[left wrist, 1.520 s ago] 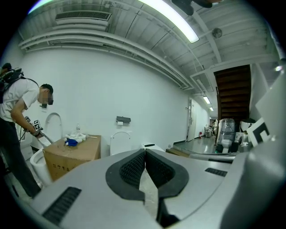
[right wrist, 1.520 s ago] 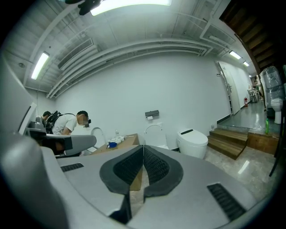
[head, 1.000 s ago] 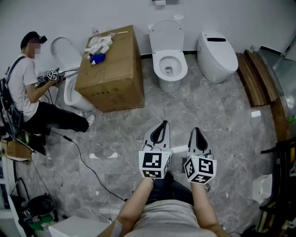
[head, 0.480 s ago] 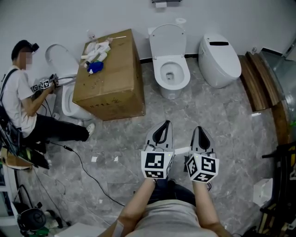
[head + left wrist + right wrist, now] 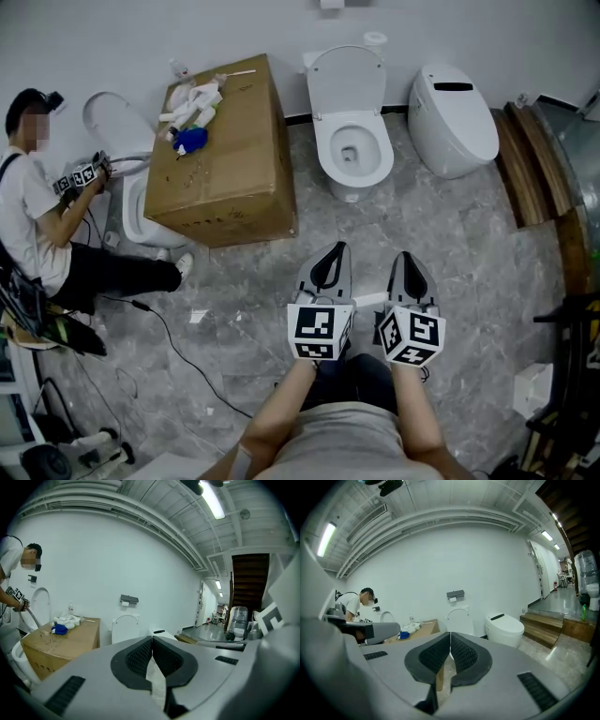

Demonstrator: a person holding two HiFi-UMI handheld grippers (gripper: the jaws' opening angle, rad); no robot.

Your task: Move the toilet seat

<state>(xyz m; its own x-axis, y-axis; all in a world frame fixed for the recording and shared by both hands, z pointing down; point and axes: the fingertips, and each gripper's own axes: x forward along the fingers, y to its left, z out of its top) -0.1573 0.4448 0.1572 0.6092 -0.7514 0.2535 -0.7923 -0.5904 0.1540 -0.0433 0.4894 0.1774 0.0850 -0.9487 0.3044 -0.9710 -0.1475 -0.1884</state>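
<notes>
Against the far wall, at twelve o'clock from both tools, the white oval toilet seat (image 5: 325, 150) lies flat on the bowl of the white ceramic toilet (image 5: 352, 187). Its rounded white lid (image 5: 346, 75) stands upright behind it. The left tool (image 5: 330, 261) and the right tool (image 5: 405, 267) hang side by side over the grey marble floor (image 5: 469, 244), well apart from the toilet, each clenched on nothing.

The step in hand looks like the approach. To do it well, hold a straight line toward twelve o'clock and part the jaws before arriving. Take the seat at its front rim rather than near the hinges. The large brown cardboard box (image 5: 230, 150) at ten o'clock and the closed white egg-shaped toilet (image 5: 455, 117) at one o'clock flank the path, so drifting sideways risks a bump.

Only the head view shows the seat ring itself. It also shows a crouched person (image 5: 37, 206) at nine o'clock at another toilet, and a black cable (image 5: 178, 342) across the floor. The left gripper view and the right gripper view show the lid alone above each tool's body. They do show the ribbed pads meeting, and a grey wall-mounted paper holder (image 5: 455, 594) that the head view does not show whole.
</notes>
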